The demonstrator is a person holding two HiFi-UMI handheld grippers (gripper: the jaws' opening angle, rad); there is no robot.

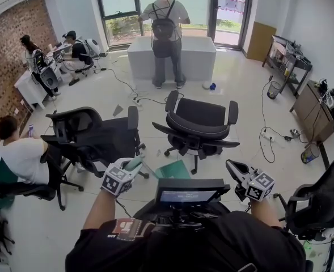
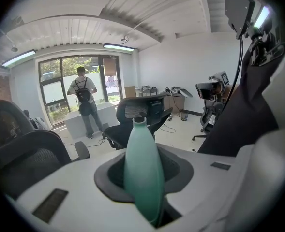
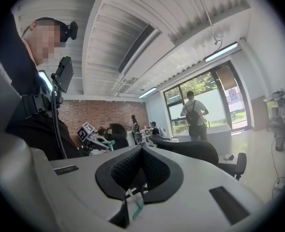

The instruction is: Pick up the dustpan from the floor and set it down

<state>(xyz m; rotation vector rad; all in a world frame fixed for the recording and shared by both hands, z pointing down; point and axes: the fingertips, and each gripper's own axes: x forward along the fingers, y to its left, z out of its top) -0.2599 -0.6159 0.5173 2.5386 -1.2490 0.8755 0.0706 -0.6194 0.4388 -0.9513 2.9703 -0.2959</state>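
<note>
The teal dustpan (image 1: 172, 170) hangs off the floor just in front of me, its pan to the right of my left gripper (image 1: 134, 166). In the left gripper view the rounded teal handle (image 2: 141, 163) stands upright between the black pads, and my left gripper (image 2: 143, 187) is shut on it. My right gripper (image 1: 233, 168) is held off to the right, apart from the dustpan and pointing level. In the right gripper view its pads (image 3: 127, 170) meet along the middle, so my right gripper (image 3: 141, 158) is shut. Only a thin teal-and-white sliver shows low in the gap.
Two black office chairs (image 1: 198, 123) (image 1: 93, 132) stand close ahead and a third (image 1: 320, 203) is at the right. A person sits at the left (image 1: 19, 157); another stands at a white counter (image 1: 165, 33). Cables (image 1: 269, 135) cross the floor. A screen rig (image 1: 189, 194) is on my chest.
</note>
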